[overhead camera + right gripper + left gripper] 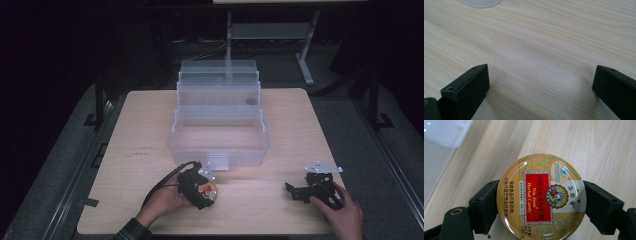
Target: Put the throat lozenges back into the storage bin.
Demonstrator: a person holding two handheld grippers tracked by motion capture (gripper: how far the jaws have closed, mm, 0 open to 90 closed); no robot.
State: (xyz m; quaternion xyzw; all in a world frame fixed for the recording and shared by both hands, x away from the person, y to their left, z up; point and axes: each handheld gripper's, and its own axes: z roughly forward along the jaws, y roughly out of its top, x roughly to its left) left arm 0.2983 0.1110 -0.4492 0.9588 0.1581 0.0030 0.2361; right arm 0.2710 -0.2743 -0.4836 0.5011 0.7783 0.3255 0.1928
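- One round candy tin (541, 197), gold with a red label reading "Nin Jiom Herbal Candy", sat between the jaws of the left gripper (541, 202), which pressed on its rim from both sides; whether it rested on the wooden table (599, 150) or hung just above it, I could not tell
- In the high view that left gripper (196, 186) was near the table's front edge, just in front of the clear tiered box (220, 142), whose trays stood stepped open toward the back
- The box's lowest compartment looked empty, so the grasp seemed done and the carry into the box seemed left to do, if that was where the tin belonged
- Farther right, the right gripper (307, 190) lay low over bare wood, well apart from the tin
- Its own view showed the right gripper (541, 87) with jaws spread wide and nothing between them but table grain
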